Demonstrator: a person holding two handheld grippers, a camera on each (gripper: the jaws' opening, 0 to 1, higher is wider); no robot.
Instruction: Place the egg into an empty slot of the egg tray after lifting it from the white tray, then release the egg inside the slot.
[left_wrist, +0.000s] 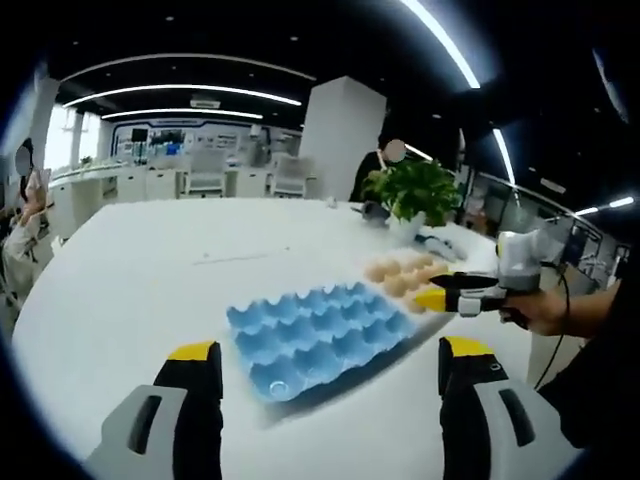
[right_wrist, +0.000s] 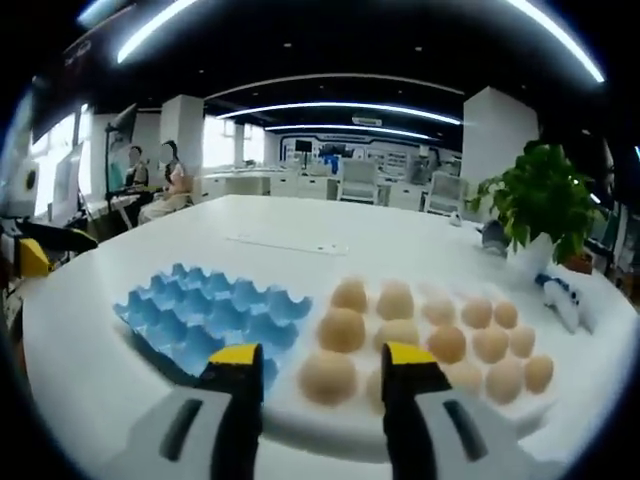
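Above the eggs (right_wrist: 342, 330), right gripper (right_wrist: 323, 368) jaws apart, empty.

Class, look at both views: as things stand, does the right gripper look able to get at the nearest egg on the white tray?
Probably yes. The right gripper hangs open just above the nearest egg on the white tray, with nothing between its jaws and the egg. The blue egg tray lies off to one side, out of the way.

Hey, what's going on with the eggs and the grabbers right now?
Left gripper open, empty. Right gripper open above eggs. Blue egg tray empty. Nothing blocking.
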